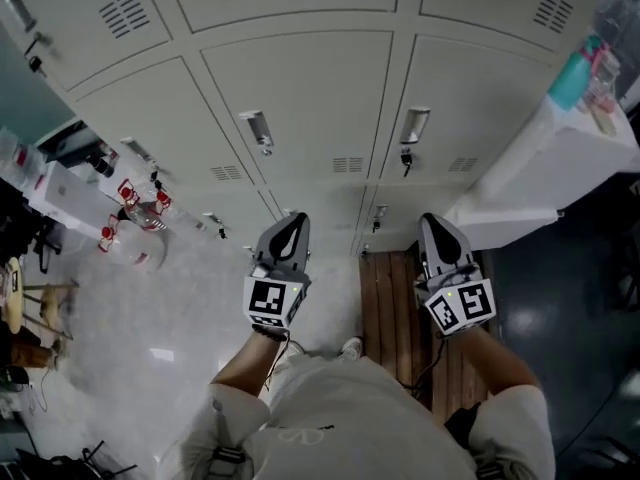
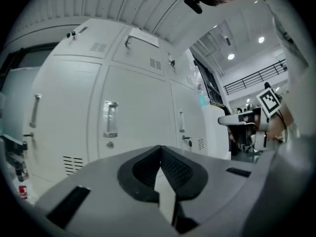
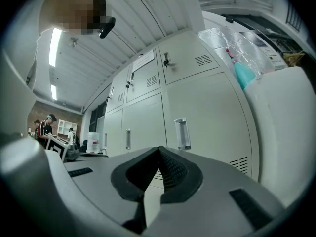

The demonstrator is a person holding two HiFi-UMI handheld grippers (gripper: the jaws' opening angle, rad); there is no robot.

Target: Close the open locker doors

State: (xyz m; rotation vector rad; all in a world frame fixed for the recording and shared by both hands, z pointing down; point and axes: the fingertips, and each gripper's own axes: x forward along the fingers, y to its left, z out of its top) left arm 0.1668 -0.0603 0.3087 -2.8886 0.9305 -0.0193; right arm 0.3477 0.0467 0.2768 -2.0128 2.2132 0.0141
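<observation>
The person stands facing a bank of pale lockers (image 1: 300,8), a gripper in each hand held out roughly level toward it. The left gripper (image 1: 293,218) has its jaws pressed together with nothing between them. The right gripper (image 1: 432,220) is the same, its jaws closed tight on empty air. Both stop short of the metal, touching nothing.

All the locker doors (image 1: 310,108) I can see from here sit flush in their frames. That includes the two straight ahead of the grippers, whose silver handles (image 1: 257,128) stand upright on their fronts.

A wooden slat mat (image 1: 390,308) lies on the floor (image 1: 150,308) at the lockers' foot, under the right gripper. A white cabinet (image 1: 560,168) juts out at the right end of the bank. At the left end, a few bottles (image 1: 135,203) with red labels cluster near the lockers' foot.
</observation>
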